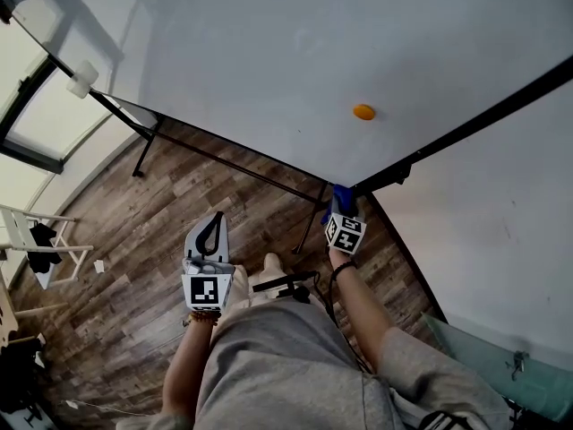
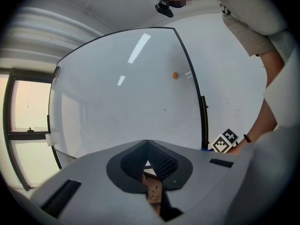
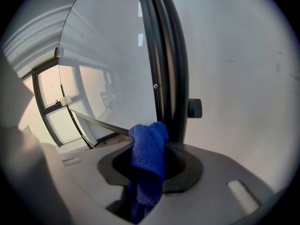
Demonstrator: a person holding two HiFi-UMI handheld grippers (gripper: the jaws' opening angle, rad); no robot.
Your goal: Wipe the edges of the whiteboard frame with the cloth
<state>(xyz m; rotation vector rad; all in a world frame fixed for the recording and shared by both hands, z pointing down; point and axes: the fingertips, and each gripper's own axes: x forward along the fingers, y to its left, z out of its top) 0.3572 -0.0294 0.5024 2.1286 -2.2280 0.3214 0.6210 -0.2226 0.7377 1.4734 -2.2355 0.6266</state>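
Blue cloth [image 3: 146, 165] (soft, knit-looking microfibre) is bunched between the jaws of the right gripper [image 3: 154, 149]. The jaws are pinched shut on it, with a folded wad standing up past the tips and a tail trailing back toward the gripper body. That wad lies against the black whiteboard frame [image 3: 165, 55] at its lower corner, where the upright edge meets the bottom rail; whether it presses or merely touches I cannot tell.

The left gripper [image 2: 147, 145] has its jaws closed tip to tip with nothing between them, only wooden floor [image 1: 134, 267] showing through the gap. It hangs low, well clear of the frame's bottom rail, pointing up at the board.

By its look the cloth is light, limp and compressible. It should wrap around the frame's narrow edge, yet could drag out of the grip if the rail catches it — so a hold deep in the bunch, with a fat pad left proud, seems right. The frame looks stiff and slim, on a stand [image 1: 148, 146] that may rock under a hard push. Inside the frame, an orange magnet [image 1: 363, 112] sits on the whiteboard [image 1: 295, 43].
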